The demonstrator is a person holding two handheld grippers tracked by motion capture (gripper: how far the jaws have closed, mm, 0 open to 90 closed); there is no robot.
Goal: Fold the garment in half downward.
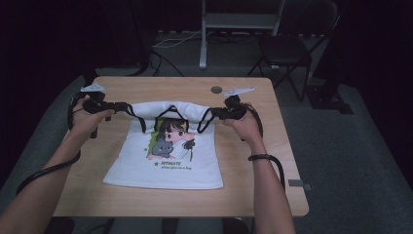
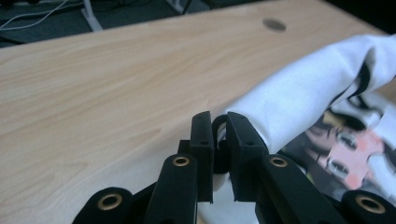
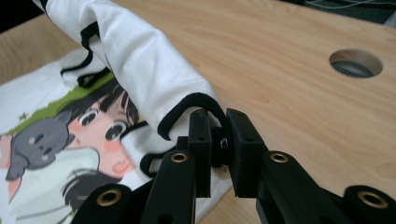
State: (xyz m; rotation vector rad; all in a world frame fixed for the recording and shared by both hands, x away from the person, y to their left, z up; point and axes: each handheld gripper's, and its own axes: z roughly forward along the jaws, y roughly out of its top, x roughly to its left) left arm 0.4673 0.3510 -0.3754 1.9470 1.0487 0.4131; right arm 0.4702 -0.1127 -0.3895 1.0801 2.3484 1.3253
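**Both grippers pinch the far corners of a white T-shirt folded over on the table**

The wooden table (image 1: 146, 195) carries the scene, a pale rectangular top with a round cable hole (image 1: 216, 89) near its far edge. On its middle lies the white T-shirt (image 1: 170, 168), printed with a cartoon girl and a grey animal. The near part of the shirt lies flat on the wood; the far part is lifted and rolled back toward the person, forming a raised white fold that runs between the two grippers, black-trimmed edges hanging under it.

The left gripper (image 1: 118, 106) sits at the left end of that fold, held in the person's left hand (image 1: 87, 119). In the left gripper view its jaws stand nearly together, clamped on the shirt's corner: a loop of black trim and white cloth shows in the narrow slot between the pads (image 2: 201, 140), and the rolled cloth stretches away to the right of them.

The right gripper (image 1: 215, 113) holds the right end, carried by the right hand (image 1: 246, 124). In the right gripper view its jaws are likewise pressed close on a black-trimmed hem, which arches just over and between the pads (image 3: 201, 140); the white roll runs off up and left from them, with the printed face lying flat below.
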